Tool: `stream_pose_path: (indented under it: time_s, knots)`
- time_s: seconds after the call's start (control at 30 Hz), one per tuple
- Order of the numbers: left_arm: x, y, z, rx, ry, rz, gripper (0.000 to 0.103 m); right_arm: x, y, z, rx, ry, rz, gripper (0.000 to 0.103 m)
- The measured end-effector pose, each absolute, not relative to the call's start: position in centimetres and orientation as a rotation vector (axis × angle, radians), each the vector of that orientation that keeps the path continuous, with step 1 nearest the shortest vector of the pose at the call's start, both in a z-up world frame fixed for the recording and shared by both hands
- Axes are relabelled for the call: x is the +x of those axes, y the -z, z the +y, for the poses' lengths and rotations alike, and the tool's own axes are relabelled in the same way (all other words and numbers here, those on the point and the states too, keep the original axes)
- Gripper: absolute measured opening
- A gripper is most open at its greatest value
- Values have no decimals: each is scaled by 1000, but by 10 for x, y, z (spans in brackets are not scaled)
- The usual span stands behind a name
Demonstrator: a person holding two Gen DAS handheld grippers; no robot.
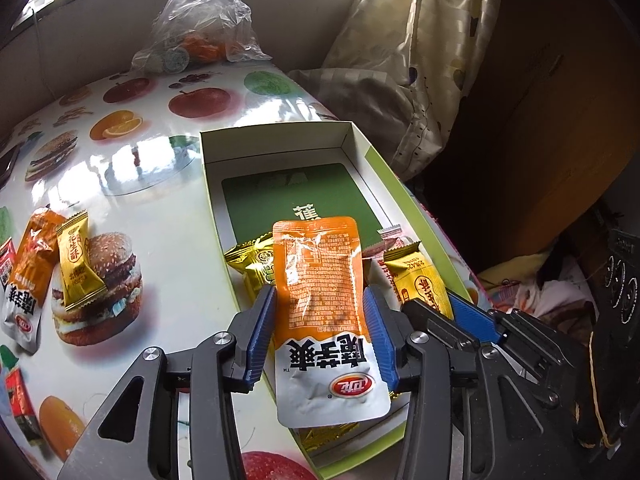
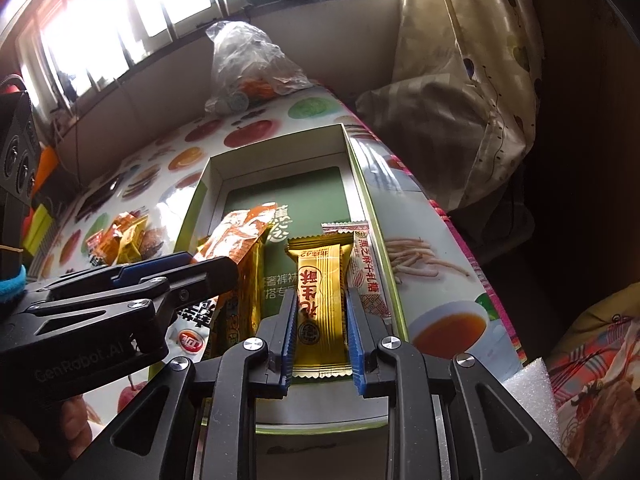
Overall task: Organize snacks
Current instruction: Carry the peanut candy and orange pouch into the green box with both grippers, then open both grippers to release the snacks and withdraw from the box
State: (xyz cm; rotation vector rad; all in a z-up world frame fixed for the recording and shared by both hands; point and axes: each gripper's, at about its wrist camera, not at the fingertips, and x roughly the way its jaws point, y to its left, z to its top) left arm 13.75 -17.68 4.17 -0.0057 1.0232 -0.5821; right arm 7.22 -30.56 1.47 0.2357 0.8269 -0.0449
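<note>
Left wrist: loose snacks [image 1: 60, 264] outside box [image 1: 280, 136]; L gripper [image 1: 320, 300] released, R gripper [image 2: 322, 300] grasping gold bar [image 2: 320, 304].

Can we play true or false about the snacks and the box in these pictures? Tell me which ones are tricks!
1. The right gripper holds a gold snack bar. True.
2. The orange and white pouch between the left gripper fingers is over the box. True.
3. The box is completely empty. False: several snacks already lie inside.
4. No snacks are left on the table. False: a few packets lie on the table beside the box.
5. A clear plastic bag sits at the table's far end. True.
</note>
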Motion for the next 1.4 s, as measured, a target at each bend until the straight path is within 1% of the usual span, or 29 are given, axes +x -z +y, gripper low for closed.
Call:
stream_pose_path:
  time_s: [0.2, 0.43, 0.9, 1.4]
  knots:
    - [138, -42, -176, -12, 588, 1023, 47, 72, -13, -305, 230, 47, 832, 21]
    - [137, -42, -175, -9, 592, 1022, 50, 71, -12, -304, 223, 50, 834, 24]
    - [124, -61, -159, -12, 574, 963, 51, 62, -24, -297, 221, 47, 813, 35]
    - [101, -85, -136, 0, 551, 892, 51, 48, -43, -280, 212, 37, 771, 36]
